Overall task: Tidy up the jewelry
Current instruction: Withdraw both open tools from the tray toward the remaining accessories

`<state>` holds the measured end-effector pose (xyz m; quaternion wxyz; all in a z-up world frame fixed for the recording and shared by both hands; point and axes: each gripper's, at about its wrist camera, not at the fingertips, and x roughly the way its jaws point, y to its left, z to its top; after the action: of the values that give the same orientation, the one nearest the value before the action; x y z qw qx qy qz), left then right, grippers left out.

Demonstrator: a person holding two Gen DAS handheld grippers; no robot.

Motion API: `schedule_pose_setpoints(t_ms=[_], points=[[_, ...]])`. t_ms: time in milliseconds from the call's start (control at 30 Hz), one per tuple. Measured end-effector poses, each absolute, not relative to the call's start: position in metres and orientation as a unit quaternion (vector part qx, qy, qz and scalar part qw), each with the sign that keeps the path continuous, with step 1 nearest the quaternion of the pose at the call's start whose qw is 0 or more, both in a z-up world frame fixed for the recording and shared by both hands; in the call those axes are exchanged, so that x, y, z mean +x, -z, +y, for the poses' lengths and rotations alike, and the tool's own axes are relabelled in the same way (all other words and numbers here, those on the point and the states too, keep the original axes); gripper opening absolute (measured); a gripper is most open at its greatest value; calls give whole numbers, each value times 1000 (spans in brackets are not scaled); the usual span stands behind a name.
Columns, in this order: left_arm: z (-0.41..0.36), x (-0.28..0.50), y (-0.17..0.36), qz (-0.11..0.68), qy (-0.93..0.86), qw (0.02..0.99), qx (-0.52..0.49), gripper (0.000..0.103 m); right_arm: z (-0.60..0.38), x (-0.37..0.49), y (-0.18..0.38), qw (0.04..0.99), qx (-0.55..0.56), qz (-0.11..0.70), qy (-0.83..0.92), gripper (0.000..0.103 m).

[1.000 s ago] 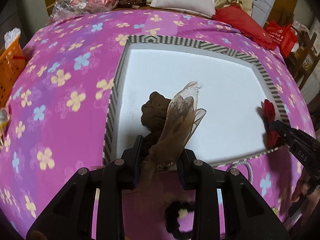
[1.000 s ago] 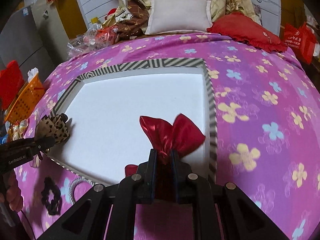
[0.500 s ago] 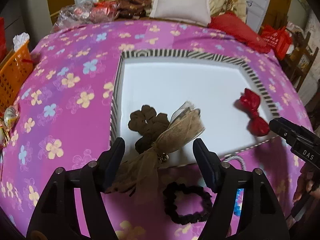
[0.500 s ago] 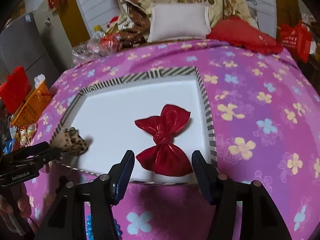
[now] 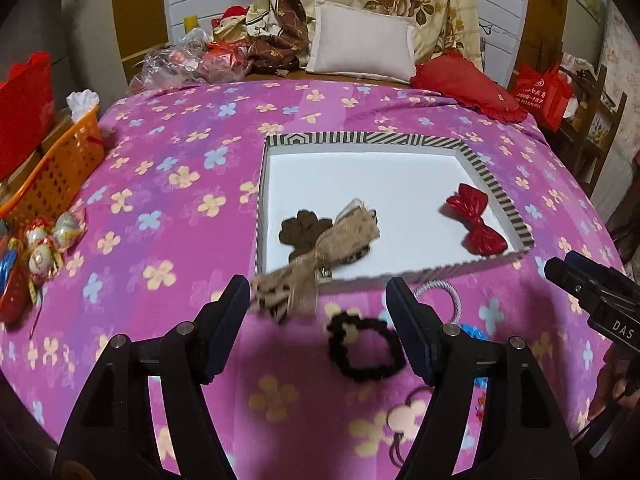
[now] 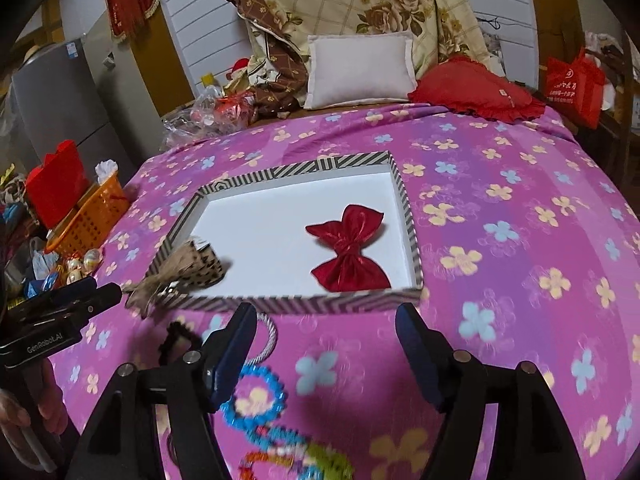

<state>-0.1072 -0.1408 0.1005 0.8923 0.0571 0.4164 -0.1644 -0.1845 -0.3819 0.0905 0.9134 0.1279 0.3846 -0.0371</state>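
Observation:
A white tray with a striped rim [image 5: 360, 138] [image 6: 296, 170] lies on the pink flowered bedspread. In it rest a red bow [image 5: 476, 220] [image 6: 348, 248] at the right and a brown gauze bow [image 5: 340, 236] [image 6: 192, 264] at the near left, its tail hanging over the near rim. My left gripper [image 5: 317, 292] stands open, back from the brown bow, nothing between its pads. My right gripper [image 6: 326, 316] is opening, empty, short of the rim below the red bow. A black scrunchie [image 5: 364, 348], a grey cord tie [image 5: 444, 292] and a blue bead bracelet [image 6: 256, 396] lie in front of the tray.
An orange basket [image 5: 60, 168] and wrapped sweets [image 5: 44, 248] sit at the bed's left edge. A white pillow [image 5: 360, 48], a red cushion [image 5: 464, 80] and crumpled bags line the far side. A hand shows at the frame edge under each opposite gripper.
Both grippers opened and let go of their bows, then drew back and up from the tray. The brown bow dropped across the near rim; the red bow lies flat inside.

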Motion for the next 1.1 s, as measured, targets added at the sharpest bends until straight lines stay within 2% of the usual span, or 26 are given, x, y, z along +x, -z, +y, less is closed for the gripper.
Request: schedule_pose_setpoints(t_ms=[500, 1100], points=[[-128, -162, -105, 394, 148, 905, 55, 71, -366, -242, -90, 915, 123, 379, 57, 70], [-118, -175, -100, 397, 138, 906, 52, 71, -356, -256, -83, 913, 113, 388, 57, 71]])
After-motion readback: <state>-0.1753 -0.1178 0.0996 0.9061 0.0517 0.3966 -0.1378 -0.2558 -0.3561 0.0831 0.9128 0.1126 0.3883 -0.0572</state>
